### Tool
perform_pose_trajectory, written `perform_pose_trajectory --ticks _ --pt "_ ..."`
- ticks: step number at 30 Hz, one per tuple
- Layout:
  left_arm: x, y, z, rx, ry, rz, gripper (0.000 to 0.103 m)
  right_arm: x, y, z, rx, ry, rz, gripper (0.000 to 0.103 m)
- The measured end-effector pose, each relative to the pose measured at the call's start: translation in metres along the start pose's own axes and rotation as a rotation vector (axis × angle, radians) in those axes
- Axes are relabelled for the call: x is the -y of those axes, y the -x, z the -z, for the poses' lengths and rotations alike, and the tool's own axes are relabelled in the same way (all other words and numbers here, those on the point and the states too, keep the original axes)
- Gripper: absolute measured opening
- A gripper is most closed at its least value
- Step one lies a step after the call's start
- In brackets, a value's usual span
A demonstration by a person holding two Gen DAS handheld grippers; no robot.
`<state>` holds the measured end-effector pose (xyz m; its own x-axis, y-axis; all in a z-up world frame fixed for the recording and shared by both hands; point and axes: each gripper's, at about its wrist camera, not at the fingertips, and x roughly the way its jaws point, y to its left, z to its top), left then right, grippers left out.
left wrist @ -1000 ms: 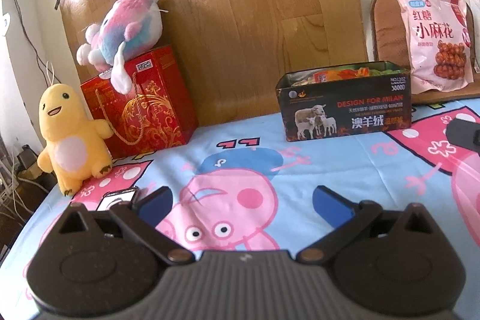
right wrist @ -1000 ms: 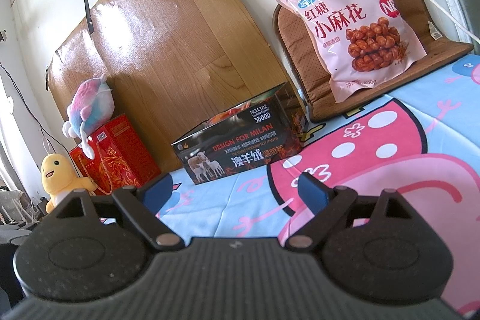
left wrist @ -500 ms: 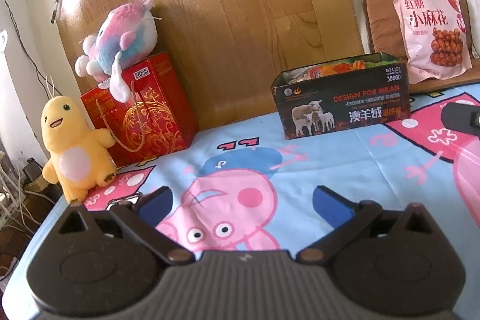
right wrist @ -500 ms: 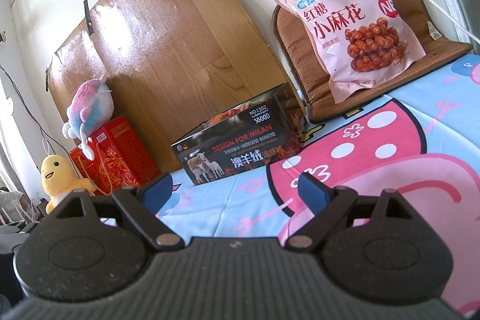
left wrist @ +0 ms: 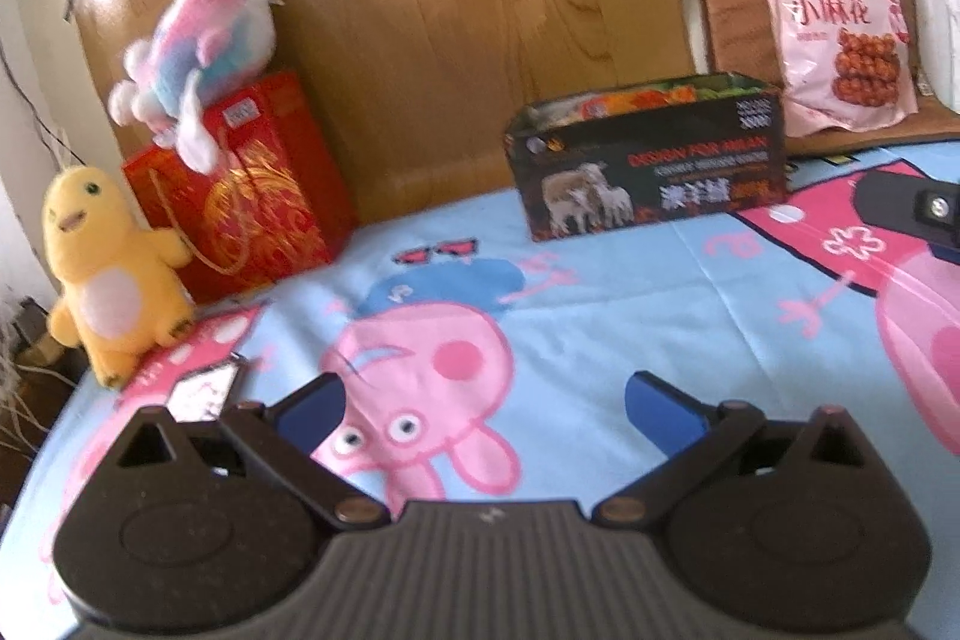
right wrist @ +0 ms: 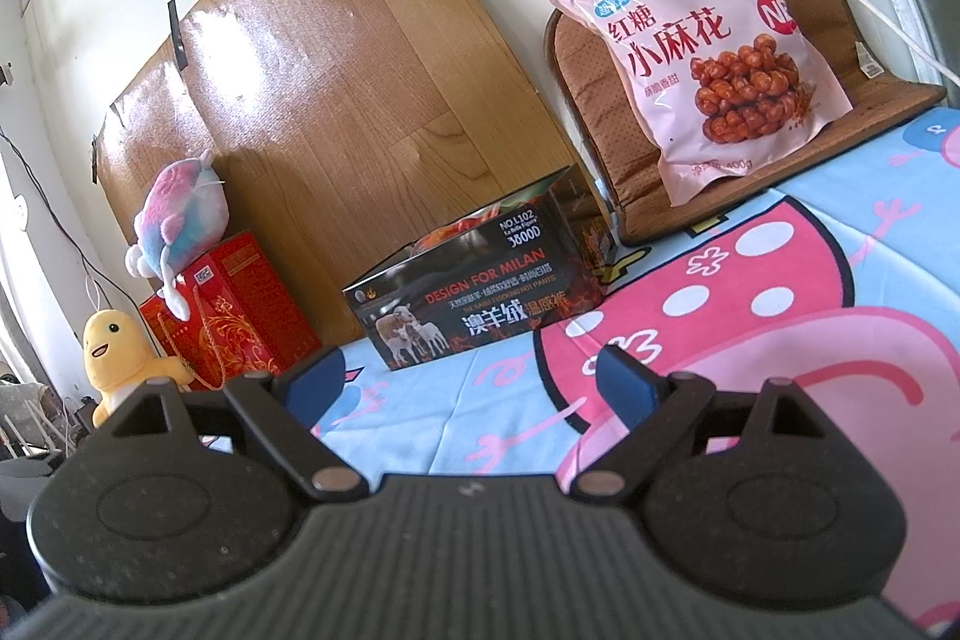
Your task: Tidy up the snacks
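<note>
In your left wrist view the scene has slid a little against a second ago: the yellow plush at the left edge and the red gift box beside it sit slightly differently in the frame, a small white card again shows just above the left finger, and the whole picture is smeared, so you have tilted that wrist a touch without travelling anywhere. Your left hand-held gripper is released, its blue pads spread wide over the cartoon bed sheet with nothing between them. Right of centre stands the black open-topped box, already holding bright packets, and at the upper right the pink snack bag leans on the brown cushion, well apart from both tools. In the right wrist view nothing has shifted: your right hand-held gripper is also released and empty, aimed toward the box with the bag up at the right. By my reading this is a pause between picks; the bag looks like the one snack left outside, so your right side seems better placed to fetch it.
</note>
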<state>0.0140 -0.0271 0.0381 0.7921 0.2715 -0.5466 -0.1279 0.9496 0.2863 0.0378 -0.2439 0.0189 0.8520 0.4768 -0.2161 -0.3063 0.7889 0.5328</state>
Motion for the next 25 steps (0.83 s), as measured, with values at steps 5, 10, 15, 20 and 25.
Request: perform_pose_trajectory --ticks 5,10,15,20,25 --pt "0.0037 0.0007 0.0017 -0.023 -0.004 0.038 0.103 0.0000 0.0000 0.0001 0.000 0.000 0.000 0.093" --pt "0.0042 0.0008 0.0020 -0.036 -0.001 0.057 0.103 0.0000 0.0001 0.0000 0.000 0.000 0.000 0.093" --pt "0.0045 0.0007 0.0015 -0.041 0.003 0.068 0.103 0.0000 0.0001 -0.0002 0.000 0.000 0.000 0.093" --pt "0.0043 0.0001 0.0021 -0.041 0.007 0.080 0.103 0.0000 -0.0001 -0.0003 0.000 0.000 -0.001 0.093" --pt "0.0022 0.0008 0.0017 -0.041 0.021 0.113 0.103 0.0002 0.0000 -0.0003 0.000 0.000 -0.001 0.093"
